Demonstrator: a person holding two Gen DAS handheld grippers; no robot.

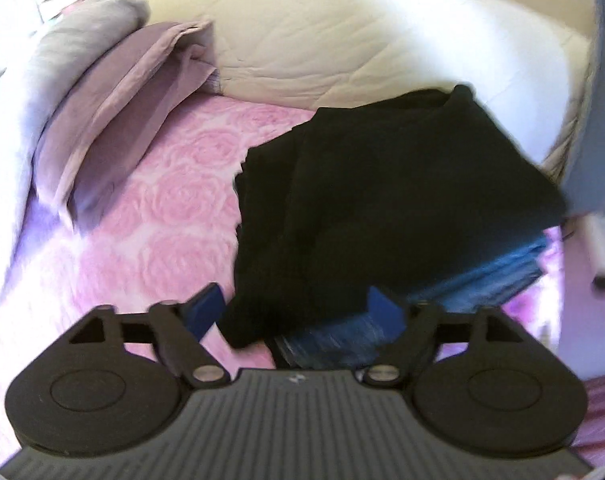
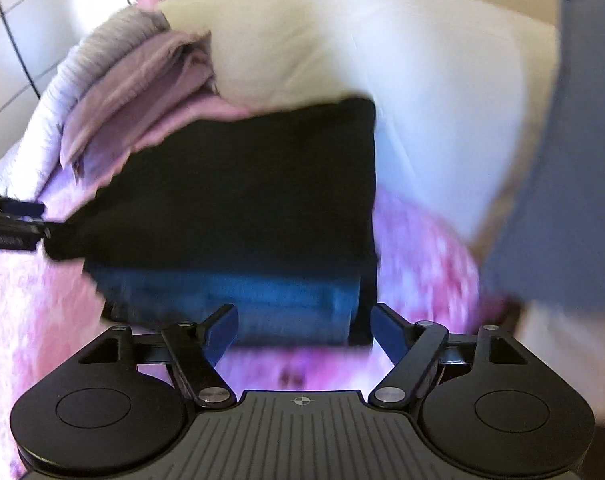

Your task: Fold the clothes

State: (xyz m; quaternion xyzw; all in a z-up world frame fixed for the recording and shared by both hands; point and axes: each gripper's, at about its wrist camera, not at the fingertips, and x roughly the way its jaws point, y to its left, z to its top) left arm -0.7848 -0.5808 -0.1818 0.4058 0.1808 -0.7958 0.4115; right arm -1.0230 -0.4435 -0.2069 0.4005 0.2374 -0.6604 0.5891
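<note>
Black garment (image 1: 382, 184), folded flat into a rough rectangle, dark and featureless, lying over blue denim (image 1: 482, 272) on the pink rose-patterned bedspread (image 1: 162, 208). Just beyond both tools: ahead and right of the left hand-held gripper (image 1: 302, 312), ahead and left of the right hand-held gripper (image 2: 302, 332). Both spread wide, holding nothing, touching no cloth.

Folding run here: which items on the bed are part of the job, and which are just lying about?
Job: black garment, folded; blue denim beneath it.
Lying about: mauve bedding; cream duvet; pink rose bedspread.
</note>
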